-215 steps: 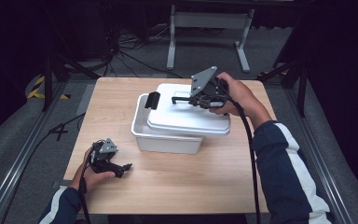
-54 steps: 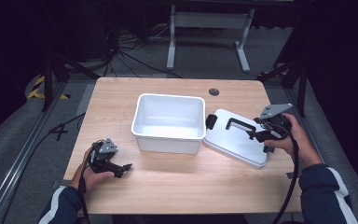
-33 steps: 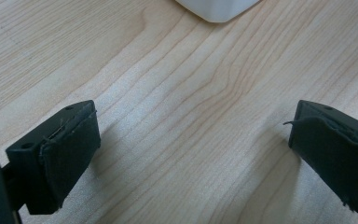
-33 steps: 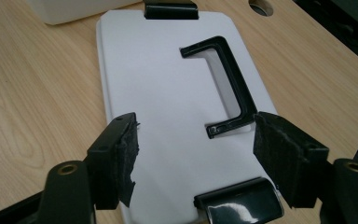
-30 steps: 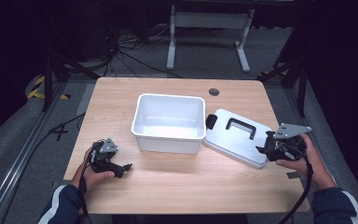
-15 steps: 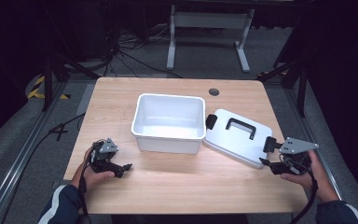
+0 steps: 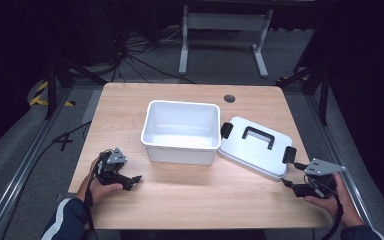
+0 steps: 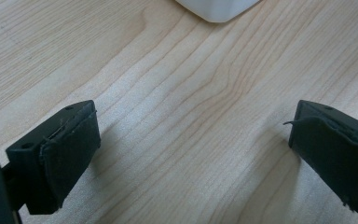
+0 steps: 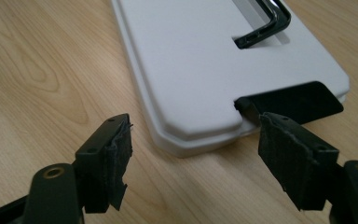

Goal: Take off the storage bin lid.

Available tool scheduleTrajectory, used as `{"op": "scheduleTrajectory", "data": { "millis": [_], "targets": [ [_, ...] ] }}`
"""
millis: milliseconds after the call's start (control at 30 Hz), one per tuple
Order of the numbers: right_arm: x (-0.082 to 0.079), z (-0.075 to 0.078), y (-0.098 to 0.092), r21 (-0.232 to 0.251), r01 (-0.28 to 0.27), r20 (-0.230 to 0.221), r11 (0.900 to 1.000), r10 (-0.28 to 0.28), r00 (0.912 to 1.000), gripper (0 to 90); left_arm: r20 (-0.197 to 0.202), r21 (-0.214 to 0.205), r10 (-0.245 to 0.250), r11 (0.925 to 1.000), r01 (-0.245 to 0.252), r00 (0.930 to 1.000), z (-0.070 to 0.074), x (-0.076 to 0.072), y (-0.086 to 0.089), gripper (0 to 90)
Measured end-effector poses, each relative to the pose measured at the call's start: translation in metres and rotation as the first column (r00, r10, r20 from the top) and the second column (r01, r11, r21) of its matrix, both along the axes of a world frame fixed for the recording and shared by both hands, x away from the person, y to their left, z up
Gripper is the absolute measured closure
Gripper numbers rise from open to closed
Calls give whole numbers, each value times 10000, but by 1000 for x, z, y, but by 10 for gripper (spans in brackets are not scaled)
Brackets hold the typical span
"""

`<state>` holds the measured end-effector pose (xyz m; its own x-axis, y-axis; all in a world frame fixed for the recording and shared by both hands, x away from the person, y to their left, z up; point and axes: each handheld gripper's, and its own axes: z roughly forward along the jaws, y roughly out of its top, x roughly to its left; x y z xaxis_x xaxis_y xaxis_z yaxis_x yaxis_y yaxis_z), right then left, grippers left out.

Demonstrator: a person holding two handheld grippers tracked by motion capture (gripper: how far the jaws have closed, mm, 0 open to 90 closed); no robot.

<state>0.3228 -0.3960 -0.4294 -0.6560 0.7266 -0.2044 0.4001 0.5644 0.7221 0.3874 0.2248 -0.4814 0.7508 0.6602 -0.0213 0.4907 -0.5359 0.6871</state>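
Two grippers rest low over the wooden table (image 7: 190, 195), jaws apart and empty: left gripper (image 7: 130, 180) near the white bin (image 7: 180, 131), right gripper (image 7: 300, 187) just beside the detached lid (image 7: 255, 146), which lies flat against the bin's right side.

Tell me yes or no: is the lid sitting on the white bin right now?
No, in the high view the lid lies flat on the table to the right of the open white bin.

The wooden table (image 7: 130, 107) carries a white tub (image 7: 181, 131); its lid (image 7: 255, 146) lies beside it, perhaps touching it.
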Motion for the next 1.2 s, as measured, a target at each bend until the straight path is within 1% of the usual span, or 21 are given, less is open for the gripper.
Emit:
{"op": "scheduleTrajectory", "data": {
  "millis": [33, 133, 200, 300, 433, 467, 500, 533, 600, 667, 767, 800, 900, 933, 1000, 1200],
  "targets": [
    [0, -3, -1, 60, 84, 14, 9999, -84, 10000, 250, 33, 30, -23, 10000, 23, 10000, 0, 0, 0, 24],
    [-1, -11, -3, 337, 291, -174, 9990, -285, 9994, 222, 2, 2, -3, 10000, 3, 10000, 0, 0, 0, 24],
    [-2, -17, -3, 416, 442, -138, 9982, -436, 9990, 209, 31, 28, -20, 10000, 20, 10000, 0, 0, 0, 24],
    [-2, -25, -4, 691, 623, -391, 9957, -597, 9975, 193, 29, 22, -20, 10000, 20, 10000, 0, 0, 0, 24],
    [-3, -33, -6, 850, 731, -579, 9937, -683, 9960, 192, 48, 48, -67, 10000, 66, 10000, 0, 1, 0, 24],
    [-4, -36, -7, 999, 847, -703, 9914, -779, 9945, 192, 59, 40, -75, 10000, 75, 10000, 0, 1, 0, 23],
    [-3, -38, -7, 1071, 848, -716, 9906, -774, 9944, 186, 67, 58, -80, 10000, 79, 9999, 0, 1, 0, 22],
    [-3, -38, -8, 1166, 891, -850, 9892, -794, 9932, 182, 78, 42, -100, 9999, 99, 9999, 0, 1, 0, 21],
    [-3, -38, -8, 1131, 919, -881, 9893, -822, 9927, 172, 83, 45, -102, 9999, 102, 9999, 0, 1, 0, 22],
    [-1, -38, -9, 1342, 1191, -1190, 9838, -1033, 9875, 156, 93, 61, -82, 9999, 82, 9999, 0, 1, 0, 21],
    [-1, -39, -9, 1318, 1213, -1161, 9838, -1062, 9875, 155, 78, 74, -21, 10000, 20, 10000, 0, 1, 0, 20],
    [-1, -39, -9, 1296, 1240, -1155, 9838, -1092, 9873, 154, 153, 41, 13, 10000, -14, 9999, 0, 1, -1, 20],
    [-2, -39, -8, 1336, 1368, -1184, 9815, -1213, 9855, 154, 125, 44, 6, 10000, -6, 9999, 0, 1, -1, 19],
    [-2, -39, -8, 1280, 1359, -1158, 9824, -1213, 9858, 153, 107, 110, 27, 9999, -29, 9999, 0, 0, -1, 19],
    [-2, -39, -8, 1274, 1386, -1176, 9821, -1238, 9853, 153, 110, 52, 33, 10000, -34, 9999, 0, 0, -1, 19],
    [-2, -39, -8, 1260, 1455, -1180, 9813, -1308, 9844, 149, 101, 84, 40, 10000, -41, 9999, 0, 0, -1, 19]
  ]
}}
